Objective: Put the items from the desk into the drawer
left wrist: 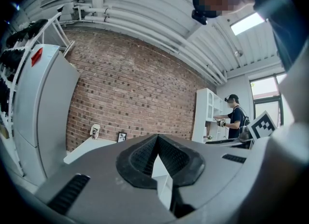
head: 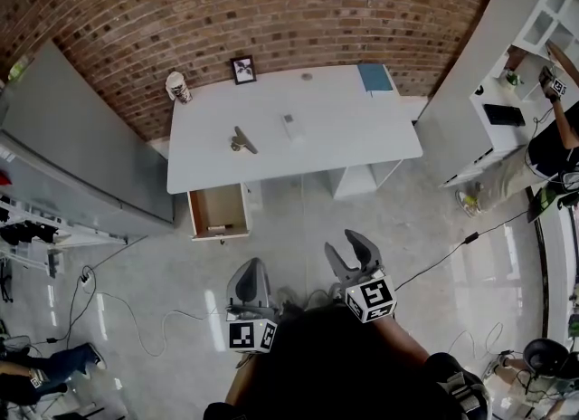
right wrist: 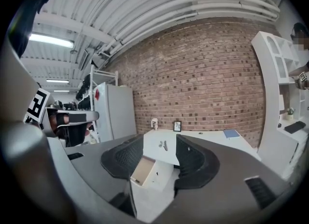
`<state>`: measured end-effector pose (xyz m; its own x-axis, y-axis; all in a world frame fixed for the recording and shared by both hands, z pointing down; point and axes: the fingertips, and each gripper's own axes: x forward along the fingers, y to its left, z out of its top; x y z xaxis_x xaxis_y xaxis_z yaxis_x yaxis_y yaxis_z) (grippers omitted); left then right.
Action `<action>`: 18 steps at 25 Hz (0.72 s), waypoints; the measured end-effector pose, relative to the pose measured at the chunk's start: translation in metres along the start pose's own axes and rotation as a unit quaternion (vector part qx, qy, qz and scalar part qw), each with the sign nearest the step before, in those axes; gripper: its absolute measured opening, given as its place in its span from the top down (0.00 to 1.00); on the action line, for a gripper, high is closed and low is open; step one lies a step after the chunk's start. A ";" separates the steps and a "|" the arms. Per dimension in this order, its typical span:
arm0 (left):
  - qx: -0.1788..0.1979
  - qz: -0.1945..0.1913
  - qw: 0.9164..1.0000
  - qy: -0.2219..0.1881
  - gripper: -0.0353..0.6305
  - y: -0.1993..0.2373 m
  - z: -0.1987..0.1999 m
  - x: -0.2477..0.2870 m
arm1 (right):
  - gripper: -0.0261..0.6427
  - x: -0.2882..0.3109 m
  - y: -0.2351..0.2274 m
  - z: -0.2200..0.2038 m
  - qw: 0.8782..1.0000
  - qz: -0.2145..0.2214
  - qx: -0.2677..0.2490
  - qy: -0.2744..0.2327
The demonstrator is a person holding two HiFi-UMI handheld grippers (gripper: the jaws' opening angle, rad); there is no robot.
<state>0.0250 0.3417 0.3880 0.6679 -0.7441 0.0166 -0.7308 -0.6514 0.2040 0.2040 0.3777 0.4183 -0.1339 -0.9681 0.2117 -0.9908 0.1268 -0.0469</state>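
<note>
Well short of the desk (head: pixel 344 128), both point roughly level toward it: left gripper (head: pixel 252 265) seemingly closed, empty; right gripper (head: pixel 348 246) part-open, empty.

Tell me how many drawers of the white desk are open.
1: the drawer under the desk's left end, pulled out toward the camera. Others may be hidden under the desk.

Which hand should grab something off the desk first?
Probably the right. The right tool is open and empty, aimed at the desk. The left tool is shut. Both hang well short of the desk.
</note>
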 end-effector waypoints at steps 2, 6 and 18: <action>-0.001 0.001 1.000 0.000 0.94 0.005 0.000 -0.002 | 0.69 0.003 0.005 0.000 1.000 0.002 0.000 0.001; -0.003 -0.002 1.000 0.002 0.94 0.017 0.000 -0.007 | 0.69 0.010 0.018 -0.002 1.000 0.000 -0.001 0.005; -0.004 -0.038 0.999 0.018 0.94 0.069 -0.005 -0.022 | 0.69 0.040 0.061 -0.006 1.000 -0.029 0.000 0.013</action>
<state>-0.0395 0.3142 0.4069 0.7257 -0.6871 0.0358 -0.6773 -0.7042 0.2131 0.1384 0.3479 0.4296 -0.0776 -0.9678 0.2394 -0.9969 0.0717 -0.0335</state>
